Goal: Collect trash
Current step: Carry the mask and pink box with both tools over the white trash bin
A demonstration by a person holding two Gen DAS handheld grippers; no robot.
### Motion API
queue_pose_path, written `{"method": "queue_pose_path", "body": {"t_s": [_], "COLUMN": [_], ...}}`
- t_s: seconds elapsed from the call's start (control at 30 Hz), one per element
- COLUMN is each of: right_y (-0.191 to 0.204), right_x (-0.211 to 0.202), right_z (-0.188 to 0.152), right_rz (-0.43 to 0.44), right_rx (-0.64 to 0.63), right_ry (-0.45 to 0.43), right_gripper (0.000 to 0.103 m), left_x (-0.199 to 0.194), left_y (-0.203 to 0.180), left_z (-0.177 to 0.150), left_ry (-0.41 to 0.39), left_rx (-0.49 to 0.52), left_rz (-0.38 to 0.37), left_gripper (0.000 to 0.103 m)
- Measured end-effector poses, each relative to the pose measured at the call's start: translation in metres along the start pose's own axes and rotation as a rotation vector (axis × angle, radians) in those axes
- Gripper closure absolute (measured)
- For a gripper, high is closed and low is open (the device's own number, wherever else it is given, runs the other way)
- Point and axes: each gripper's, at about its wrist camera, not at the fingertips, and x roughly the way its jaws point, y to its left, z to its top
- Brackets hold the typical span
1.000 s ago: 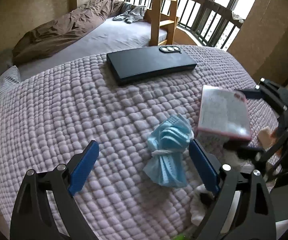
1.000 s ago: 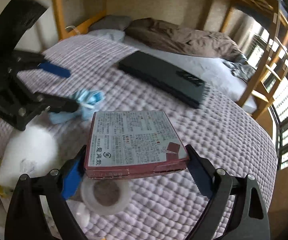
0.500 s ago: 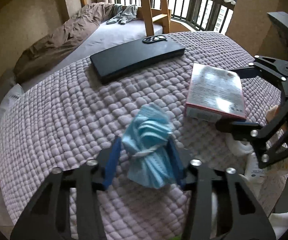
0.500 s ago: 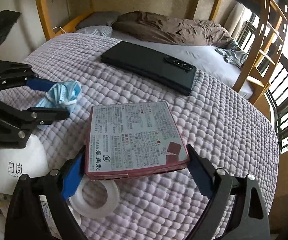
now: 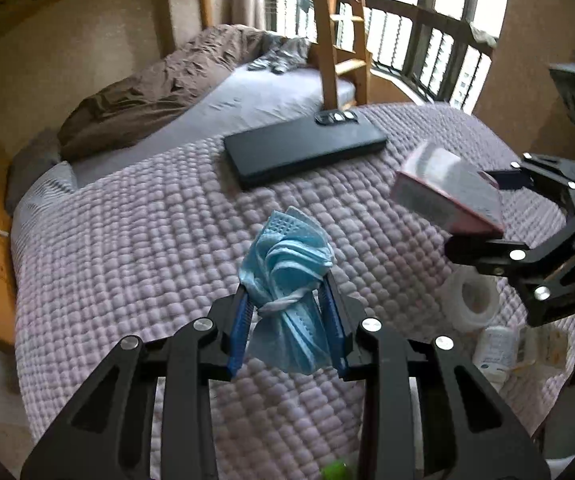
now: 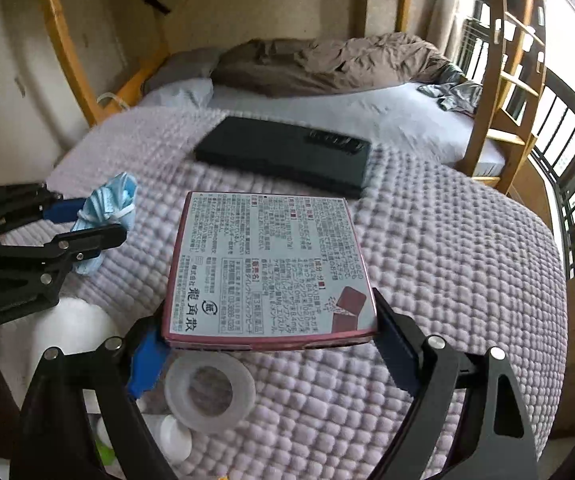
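Soft pleated cloth on the crumpled blue face mask (image 5: 287, 276), glossy printed card on the flat pink-edged box (image 6: 267, 268), bumpy matt quilting on the lilac bedspread (image 5: 147, 232), smooth matt finish on the black slab-shaped phone (image 5: 303, 150).

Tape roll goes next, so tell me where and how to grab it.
The tape roll lies flat on the quilt, hole upward, partly under the held box. Come from above, one finger in the hole, one outside, pinching the near wall, probably after the box is moved.

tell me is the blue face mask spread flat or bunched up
Bunched up. The blue face mask is crumpled into a wad with its ear loop wound around the middle, pinched between the left gripper fingers above the quilt.
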Motion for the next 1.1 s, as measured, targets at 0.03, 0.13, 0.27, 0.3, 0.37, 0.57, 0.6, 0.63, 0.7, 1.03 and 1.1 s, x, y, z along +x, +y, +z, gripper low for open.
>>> {"method": "queue_pose_path", "body": {"t_s": [0.03,0.13,0.27,0.3,0.37,0.57,0.6,0.63,0.7,1.03,1.1], "right_y": [-0.001,-0.004,0.0,0.001,0.009,0.021,0.023,0.026,0.029,0.039,0.041], "right_x": [-0.005,-0.021,-0.041,-0.047,-0.058,-0.092,-0.098,-0.104,-0.113,-0.144,-0.147], "right_z": [-0.001,-0.006,-0.014,-0.015,-0.02,-0.039,-0.042,-0.046,-0.055,-0.1,-0.106], "right_rz": [-0.007,-0.01,-0.002,0.005,0.007,0.032,0.033,0.035,0.04,0.077,0.067], "right_rx": [0.005,0.021,0.026,0.023,0.019,0.007,0.001,-0.006,-0.013,-0.009,-0.015], "right_ry": [-0.013,-0.049,-0.09,-0.102,-0.122,-0.18,-0.187,-0.192,-0.199,-0.213,-0.204], "right_gripper": [0.016,0.016,0.016,0.016,0.016,0.016,0.016,0.016,0.016,0.016,0.016], "left_x": [-0.004,-0.017,-0.033,-0.039,-0.052,-0.083,-0.088,-0.092,-0.099,-0.123,-0.126], "left_y": [0.002,0.009,0.01,0.01,0.008,-0.003,-0.005,-0.008,-0.014,-0.037,-0.041], "left_z": [-0.001,-0.002,-0.003,-0.004,-0.008,-0.022,-0.025,-0.028,-0.034,-0.063,-0.066], "left_ry": [-0.012,-0.039,-0.07,-0.081,-0.102,-0.134,-0.139,-0.142,-0.147,-0.142,-0.141], "left_rx": [-0.012,-0.054,-0.086,-0.094,-0.105,-0.115,-0.112,-0.107,-0.1,-0.106,-0.11], "left_rz": [0.009,0.013,0.019,0.013,0.015,-0.001,-0.005,-0.003,-0.006,-0.046,-0.053], "left_gripper": [0.068,0.068,0.068,0.068,0.068,0.068,0.068,0.068,0.068,0.068,0.068]}}
